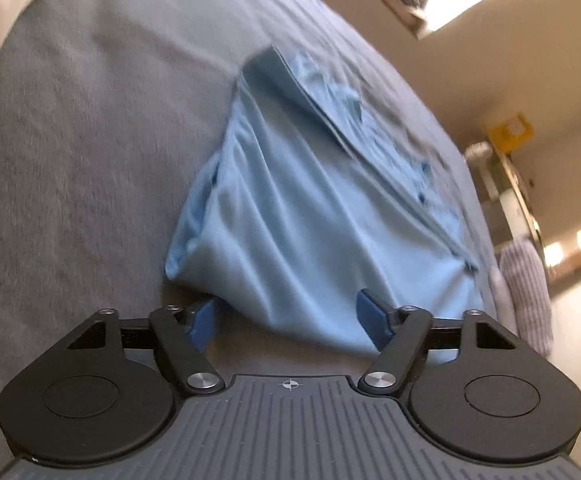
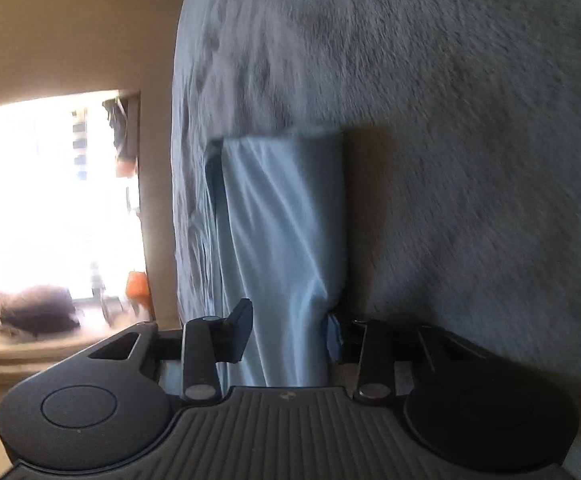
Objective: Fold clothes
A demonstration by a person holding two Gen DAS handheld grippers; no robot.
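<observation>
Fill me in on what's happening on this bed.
A person is folding a light blue shirt on a grey bedspread, with a handheld gripper in each hand. The left gripper has its fingers spread wide around the shirt's near edge. The right gripper also has shirt fabric between its fingers, though a firm pinch can't be confirmed. The shirt looks partly folded, with cloth lifted off the bed.

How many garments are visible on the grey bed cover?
1: the light blue shirt, lying on the grey bed cover between the fingers of both grippers. Others may lie out of view.
</observation>
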